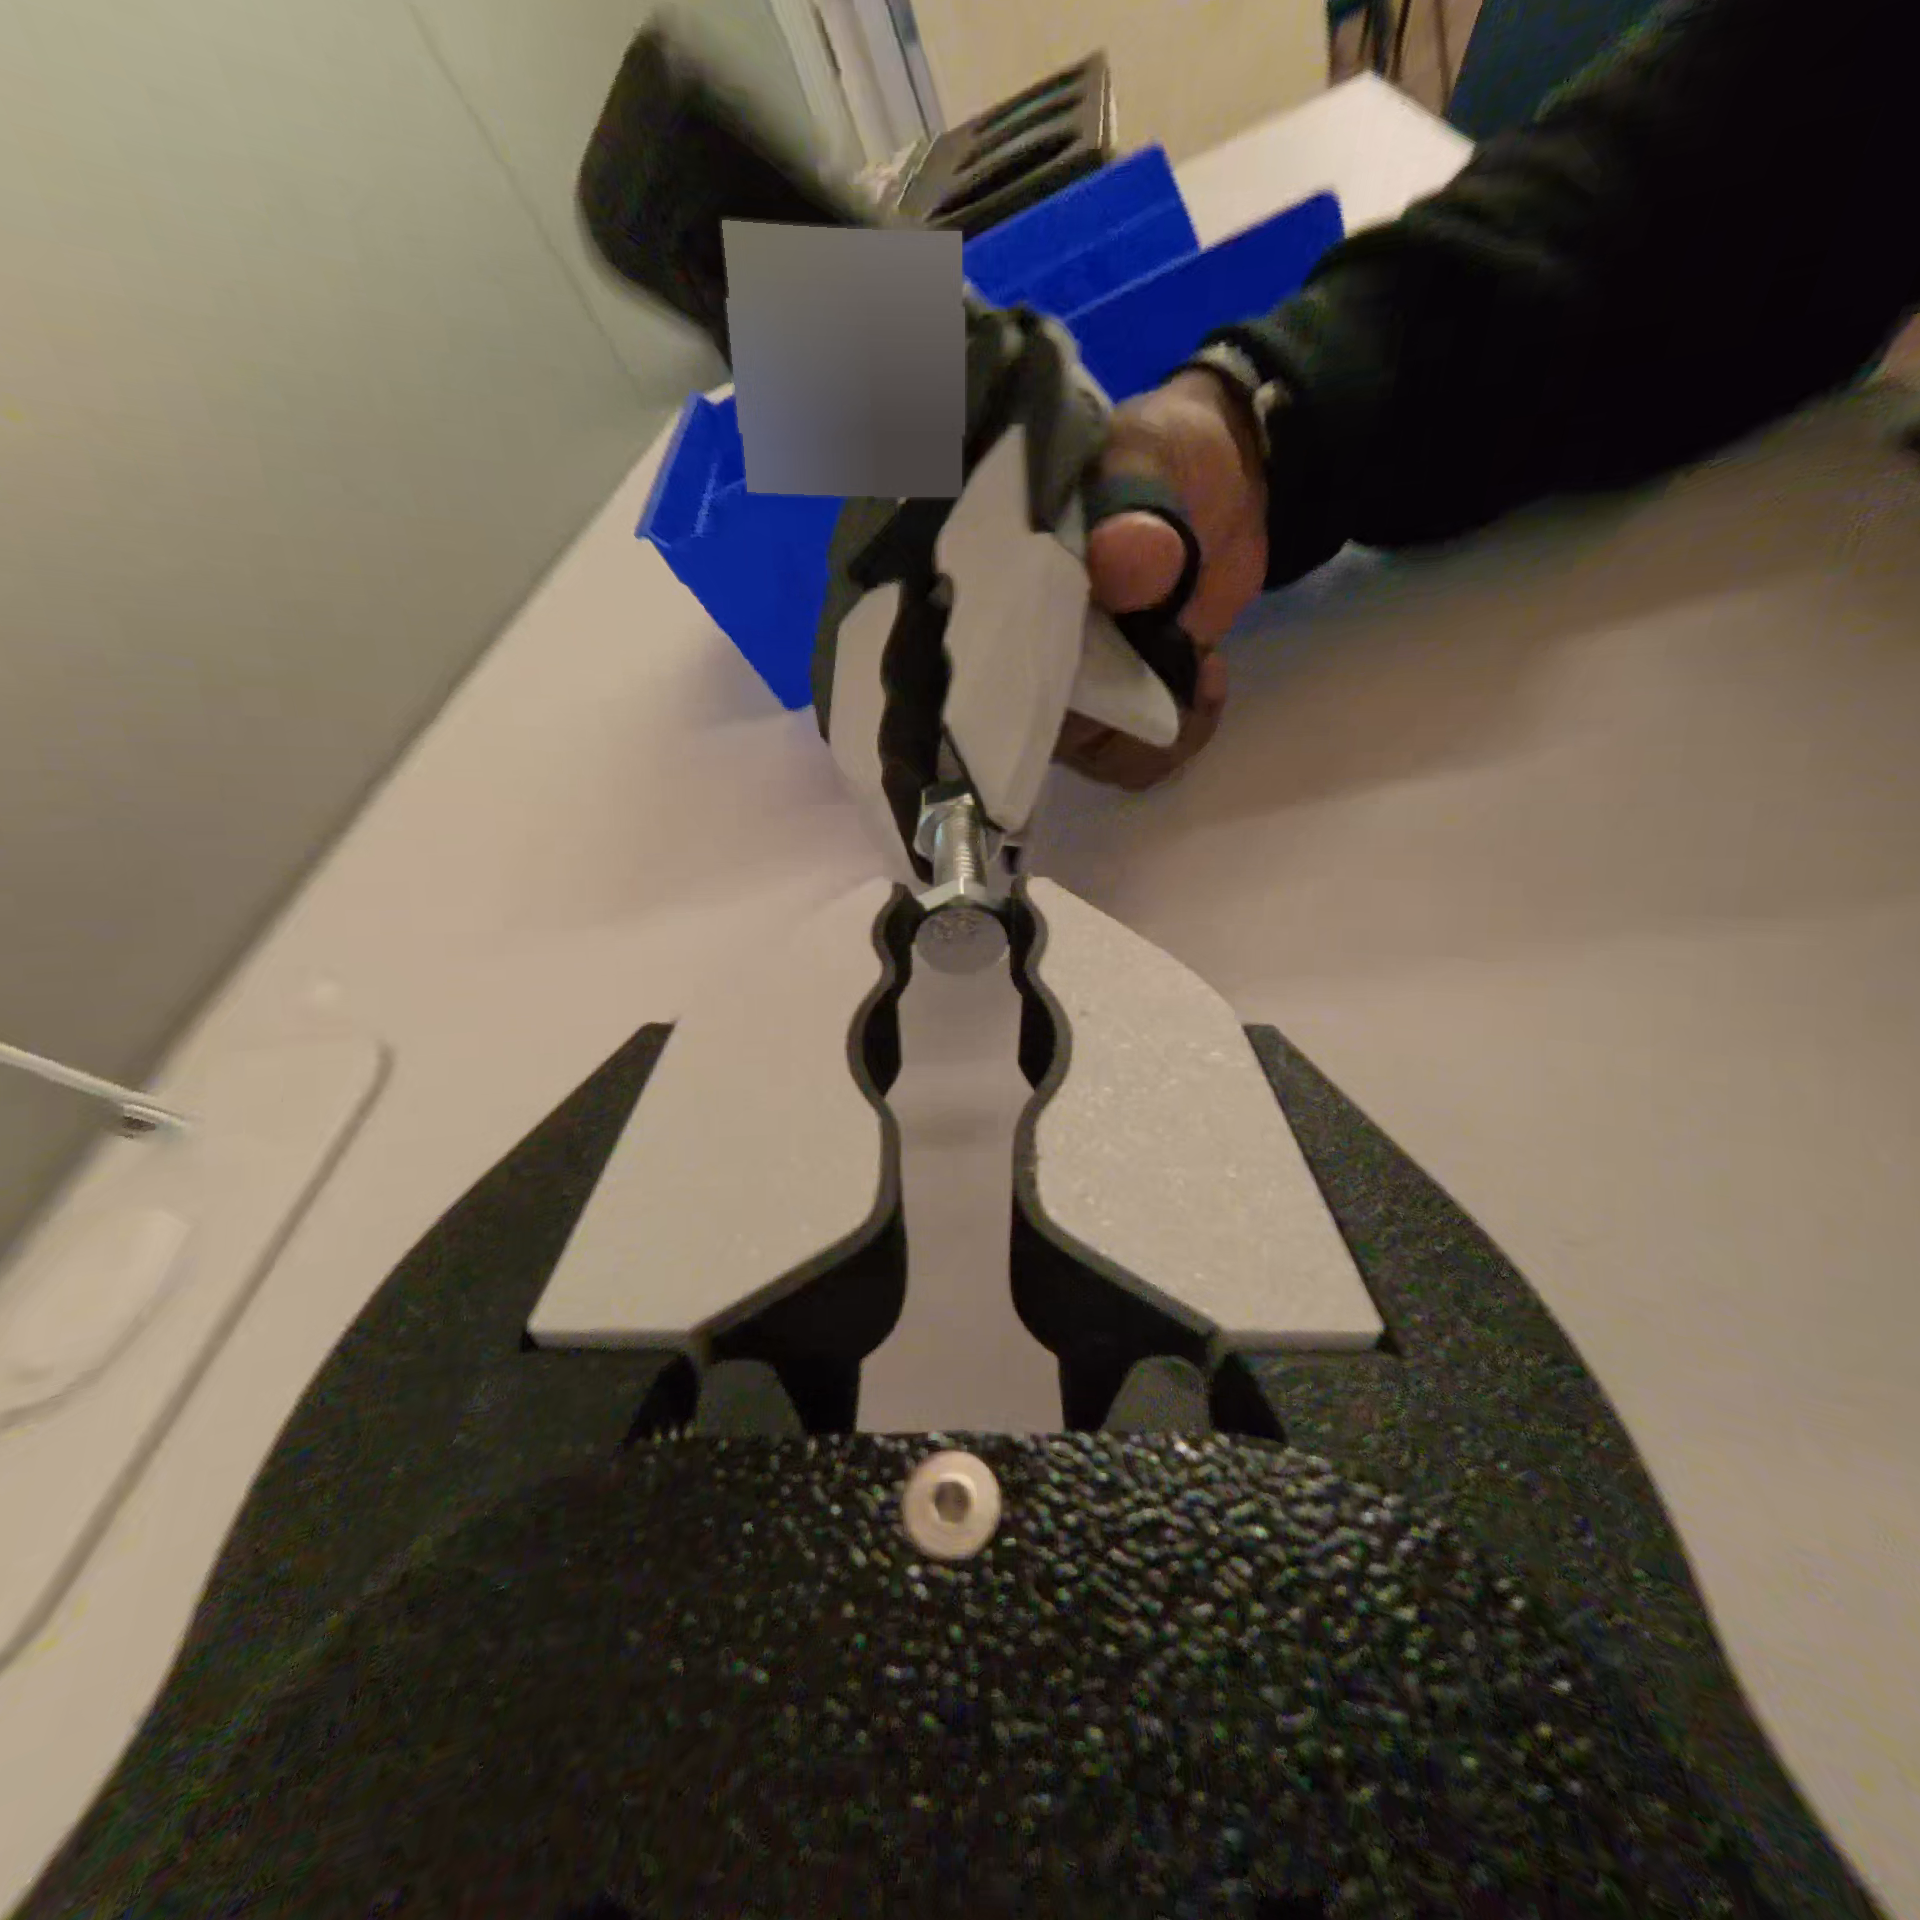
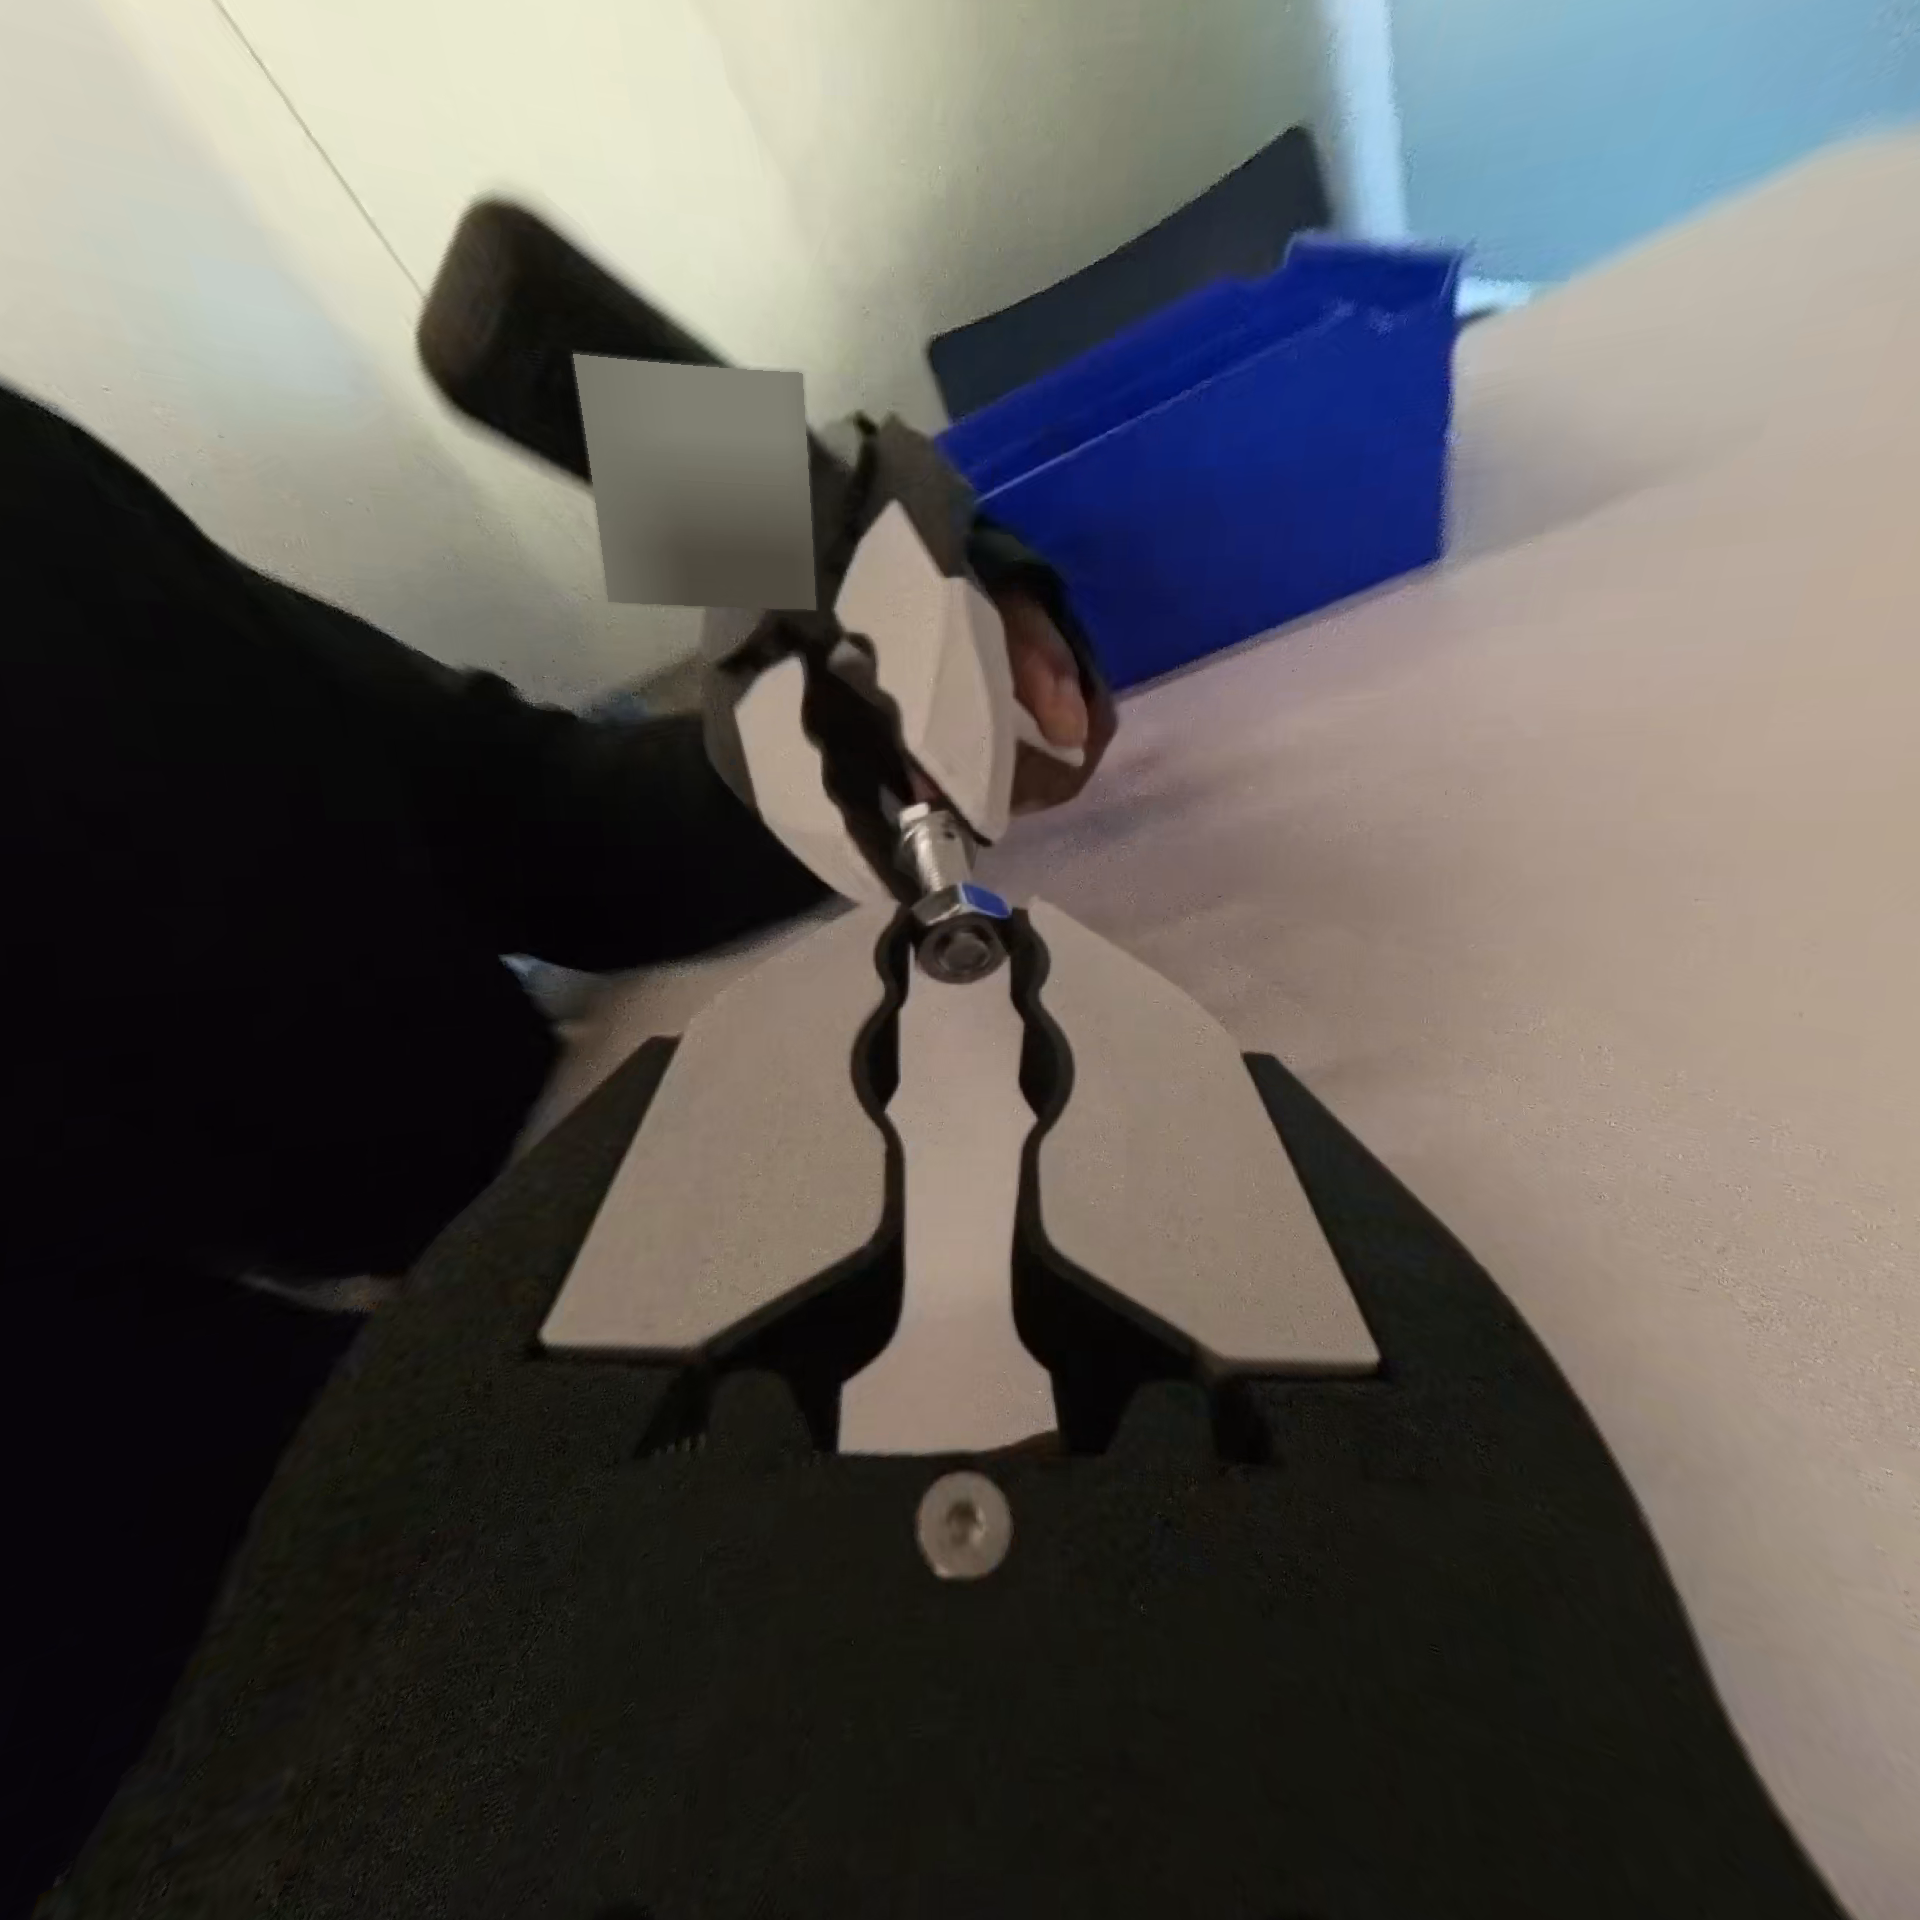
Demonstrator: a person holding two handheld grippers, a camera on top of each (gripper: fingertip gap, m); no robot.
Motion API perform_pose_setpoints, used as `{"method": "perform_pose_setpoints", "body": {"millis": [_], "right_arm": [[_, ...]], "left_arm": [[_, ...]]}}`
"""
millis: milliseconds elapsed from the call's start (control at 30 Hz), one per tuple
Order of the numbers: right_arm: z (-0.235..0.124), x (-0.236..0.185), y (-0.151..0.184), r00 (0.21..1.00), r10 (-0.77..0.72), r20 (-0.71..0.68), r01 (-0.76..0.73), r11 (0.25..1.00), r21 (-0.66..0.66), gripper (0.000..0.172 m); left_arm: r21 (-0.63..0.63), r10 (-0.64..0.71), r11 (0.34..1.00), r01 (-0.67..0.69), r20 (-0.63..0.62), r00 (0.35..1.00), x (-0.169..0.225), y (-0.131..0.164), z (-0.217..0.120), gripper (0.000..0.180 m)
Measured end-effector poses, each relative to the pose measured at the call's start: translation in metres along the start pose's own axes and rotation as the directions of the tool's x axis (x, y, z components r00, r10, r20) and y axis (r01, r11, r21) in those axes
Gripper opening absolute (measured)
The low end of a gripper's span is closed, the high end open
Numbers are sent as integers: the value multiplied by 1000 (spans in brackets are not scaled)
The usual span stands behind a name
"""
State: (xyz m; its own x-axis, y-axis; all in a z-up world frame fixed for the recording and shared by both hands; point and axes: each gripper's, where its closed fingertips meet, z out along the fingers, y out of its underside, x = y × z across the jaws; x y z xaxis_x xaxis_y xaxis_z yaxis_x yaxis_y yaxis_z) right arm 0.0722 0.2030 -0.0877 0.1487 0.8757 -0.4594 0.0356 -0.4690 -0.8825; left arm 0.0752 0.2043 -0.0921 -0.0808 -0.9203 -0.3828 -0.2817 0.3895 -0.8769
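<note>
silver steel hex bolt [image 1: 958, 888] links both tools: left gripper [image 1: 958, 940] pinches its head, right gripper [image 2: 961, 945] pinches the silver hex nut [image 2: 961, 925] on its thread. beyond the bolt, blue plastic bins [image 1: 1091, 260] on the pale table [image 1: 1455, 883]; contents hidden. only the left view shows a black slotted rack [image 1: 1023, 135].

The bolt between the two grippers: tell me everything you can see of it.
The bolt is shiny silver metal with a hex head and threaded shank, held in the air above the pale table. The left gripper clamps its head; the right gripper clamps a hex nut threaded on its far end. It spans the short gap between both grippers' fingertips.
</note>
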Motion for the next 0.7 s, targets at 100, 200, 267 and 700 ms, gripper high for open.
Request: {"method": "perform_pose_setpoints", "body": {"millis": [100, 200, 267, 700], "right_arm": [[-3, 5, -7, 998, -61, -22, 62, 996, 66, 32], [-8, 10, -10, 921, -352, -169, 362, 932, 31, 51], [-10, 10, -10, 807, -539, -240, 550, 835, -27, 51], [-1, 11, 16, 838, -526, -144, 500, 847, -183, 19]], "left_arm": [[35, -83, 996, 84, -15, 996, -2, -5, 1, 17], [121, -294, 945, 302, -84, 952, -10, -11, -5, 17], [140, -398, 899, 415, -135, 908, -13, -12, -9, 17], [12, -389, 918, 397, -174, 905, 5, 5, 8, 17]]}}
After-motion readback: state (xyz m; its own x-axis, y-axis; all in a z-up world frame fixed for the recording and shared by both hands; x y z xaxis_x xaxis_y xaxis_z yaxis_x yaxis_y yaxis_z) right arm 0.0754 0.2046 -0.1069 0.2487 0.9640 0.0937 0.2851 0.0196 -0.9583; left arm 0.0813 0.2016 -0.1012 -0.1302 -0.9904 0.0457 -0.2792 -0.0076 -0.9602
